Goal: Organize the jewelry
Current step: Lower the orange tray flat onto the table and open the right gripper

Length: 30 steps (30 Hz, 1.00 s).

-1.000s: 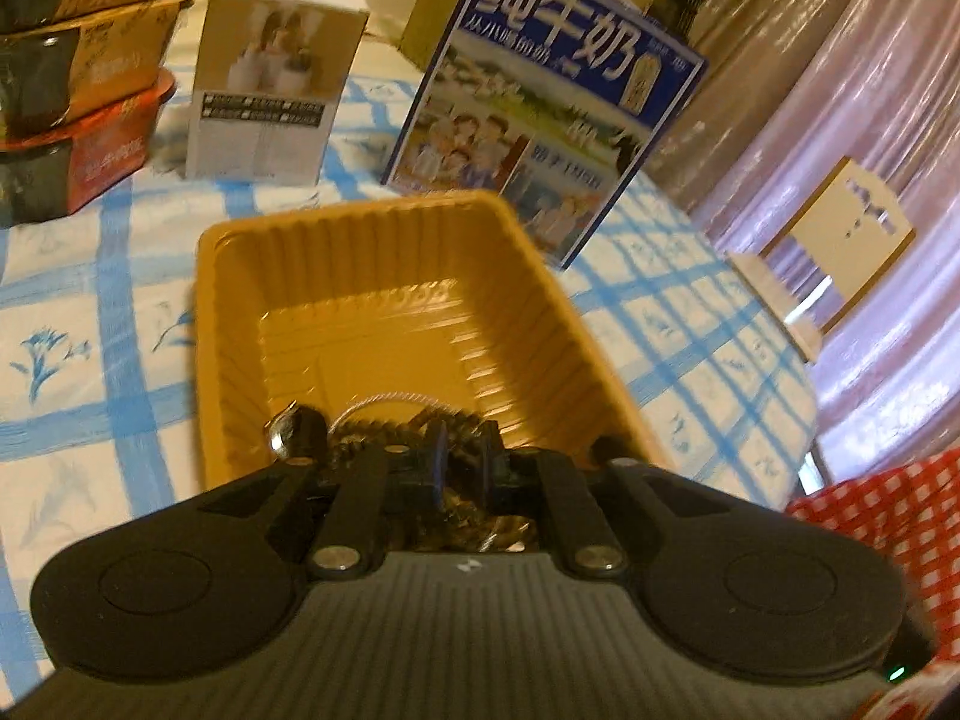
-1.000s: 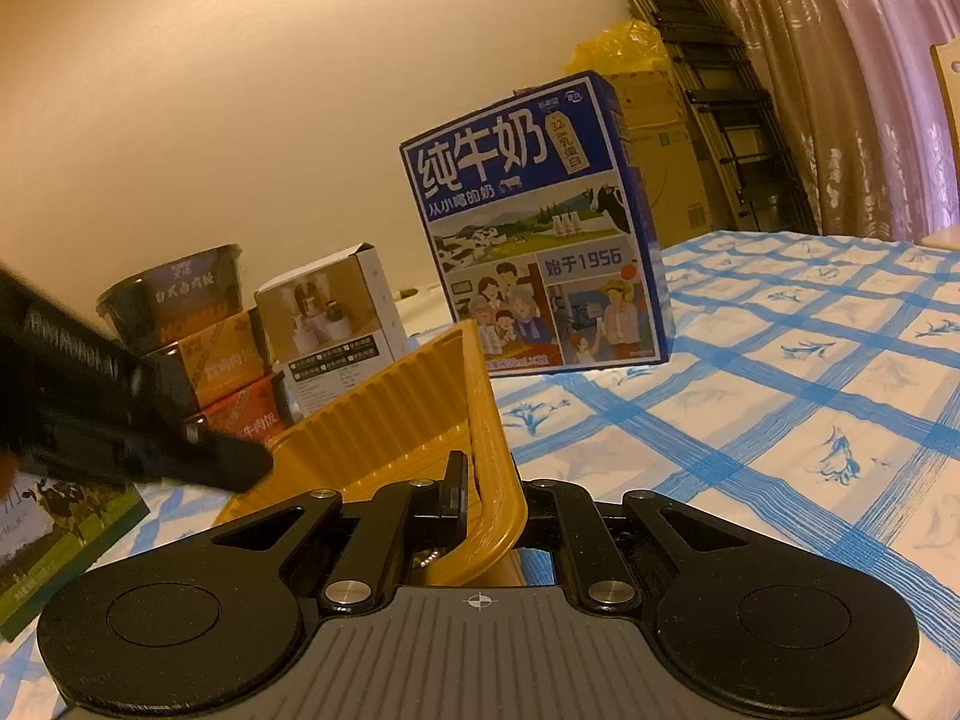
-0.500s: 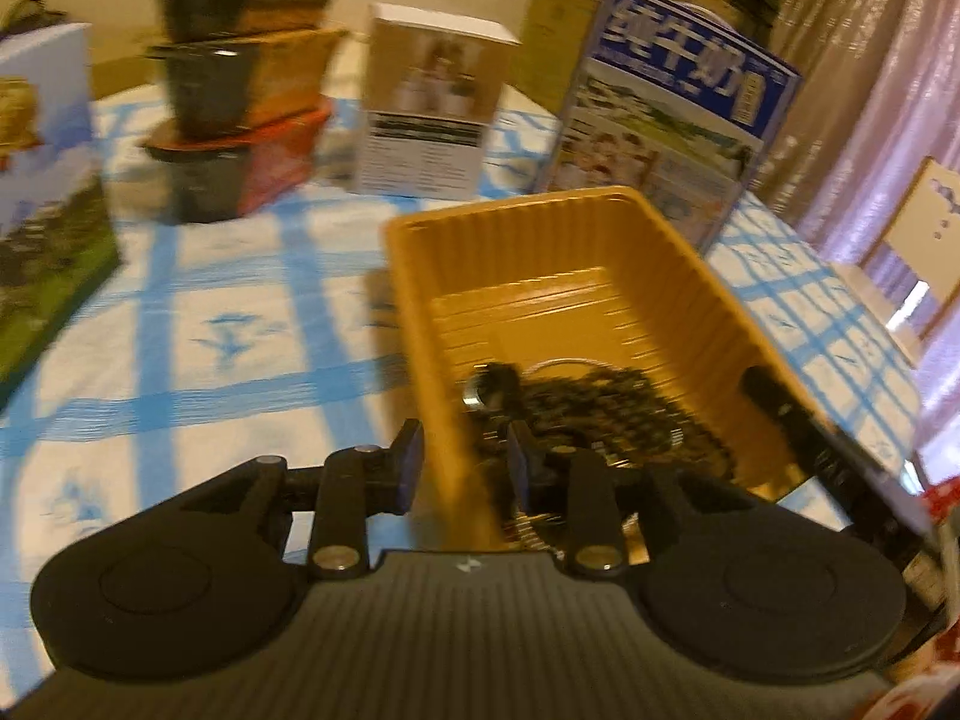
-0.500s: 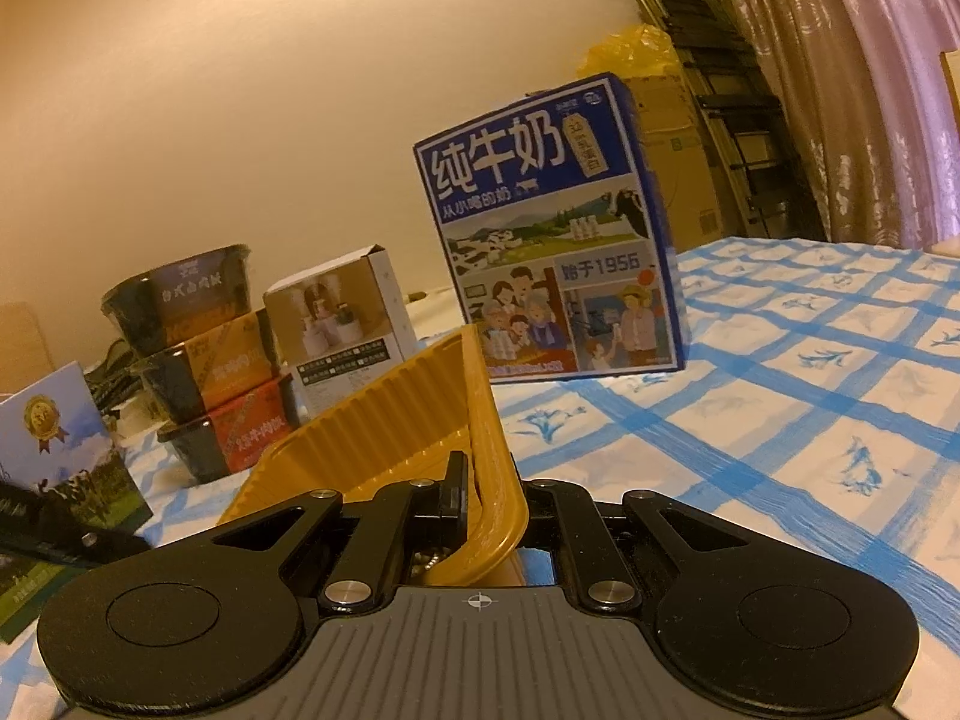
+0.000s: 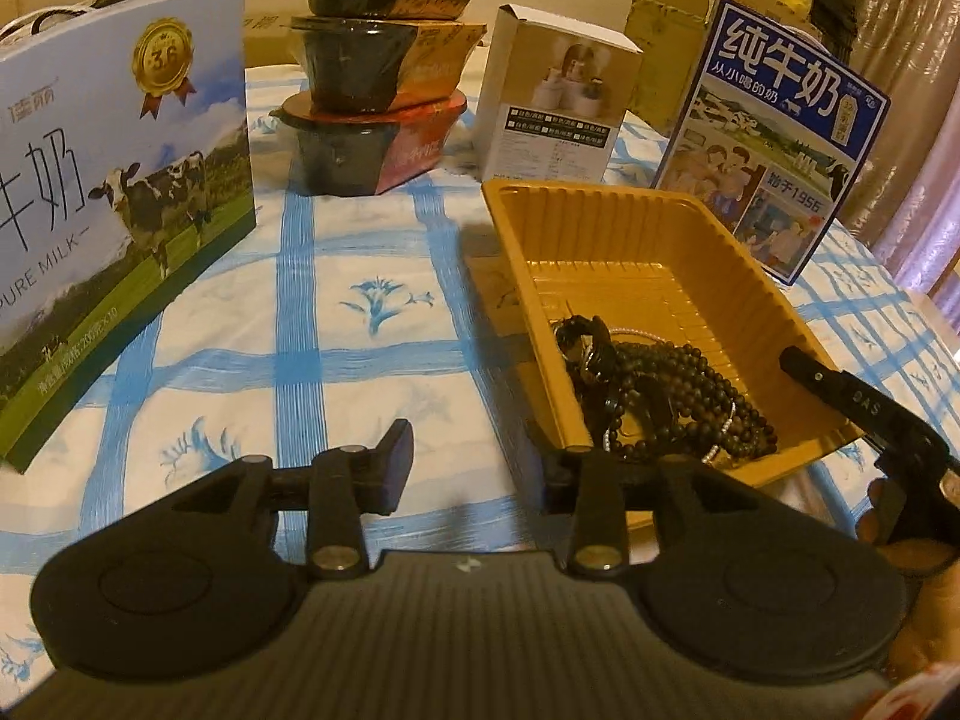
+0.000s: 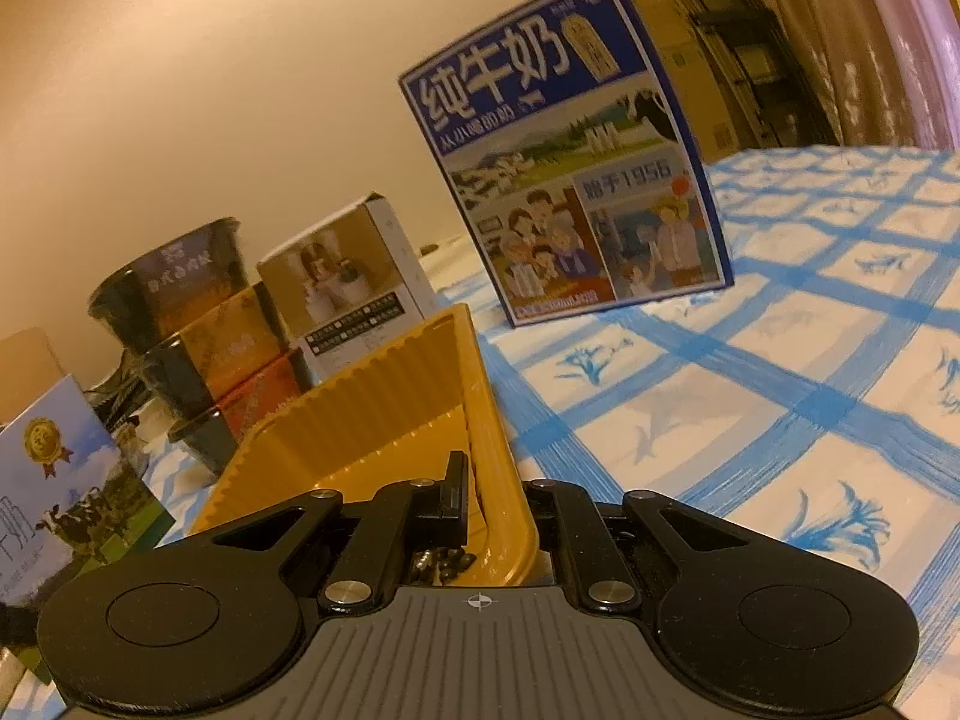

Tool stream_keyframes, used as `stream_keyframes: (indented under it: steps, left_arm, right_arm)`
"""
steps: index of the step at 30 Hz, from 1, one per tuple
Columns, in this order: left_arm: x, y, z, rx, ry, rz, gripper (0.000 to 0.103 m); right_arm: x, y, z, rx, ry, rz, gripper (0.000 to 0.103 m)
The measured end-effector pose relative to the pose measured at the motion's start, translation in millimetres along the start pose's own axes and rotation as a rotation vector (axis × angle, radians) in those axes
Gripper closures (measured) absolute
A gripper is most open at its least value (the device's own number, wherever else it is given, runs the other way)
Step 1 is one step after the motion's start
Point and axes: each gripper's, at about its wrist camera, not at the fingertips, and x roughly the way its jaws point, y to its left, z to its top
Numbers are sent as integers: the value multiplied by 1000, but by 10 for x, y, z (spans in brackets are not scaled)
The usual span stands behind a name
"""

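Note:
An orange plastic tray [image 5: 606, 222] sits on the blue-checked tablecloth. It holds dark bead bracelets [image 5: 678, 402] and a thin silver chain at its near end. My left gripper [image 5: 468, 456] is open and empty, over the cloth just left of the tray's near left corner. My right gripper [image 6: 495, 510] is shut on the tray's right wall [image 6: 480, 420]; its black finger shows over the tray's right rim in the left wrist view [image 5: 840, 396]. A few beads [image 6: 441, 561] show inside the tray by the fingers.
A large milk carton box [image 5: 108, 180] stands at the left. Stacked noodle bowls [image 5: 378, 78], a small white box [image 5: 558, 96] and a blue milk box [image 5: 774, 138] stand behind the tray. Curtains hang at the far right.
My left gripper has opened, let go of the beads into the tray, and pulled back to the left out of it. My right gripper keeps its hold on the tray wall.

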Motion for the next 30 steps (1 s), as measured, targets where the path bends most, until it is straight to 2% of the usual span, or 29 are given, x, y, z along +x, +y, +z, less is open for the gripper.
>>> stream_keyframes:
  steps: [9,11,12,13,14,15,17,22,26,30]
  left_arm:
    - [-2,-14,-82,-17,-1,12,56]
    - [-17,-17,-112,-19,-2,20,53]
    - [-26,-9,-126,-20,-4,24,52]
    - [-41,-9,-143,-21,-7,27,50]
    - [-52,-3,-157,-23,-9,31,49]
    - [-71,-1,-177,-26,-10,34,47]
    - [-112,-1,-217,-29,-12,40,43]
    - [-255,-9,-337,-4,-13,72,42]
    - [-412,5,-431,22,-15,86,39]
    - [-579,42,-520,8,-5,74,37]
  right_arm:
    - [68,-45,18,-13,62,-32,93]
    - [61,-51,6,-27,75,-42,89]
    - [43,-54,1,-30,70,-51,70]
    - [9,-63,0,-31,54,-65,37]
    - [-42,-76,1,-26,32,-79,24]
    - [-93,-84,3,-17,12,-91,18]
    - [-191,-124,24,7,2,-103,18]
    - [-448,-90,92,49,47,-134,18]
    - [-772,139,79,2,52,-105,18]
    - [-960,427,-60,-53,138,-94,18]
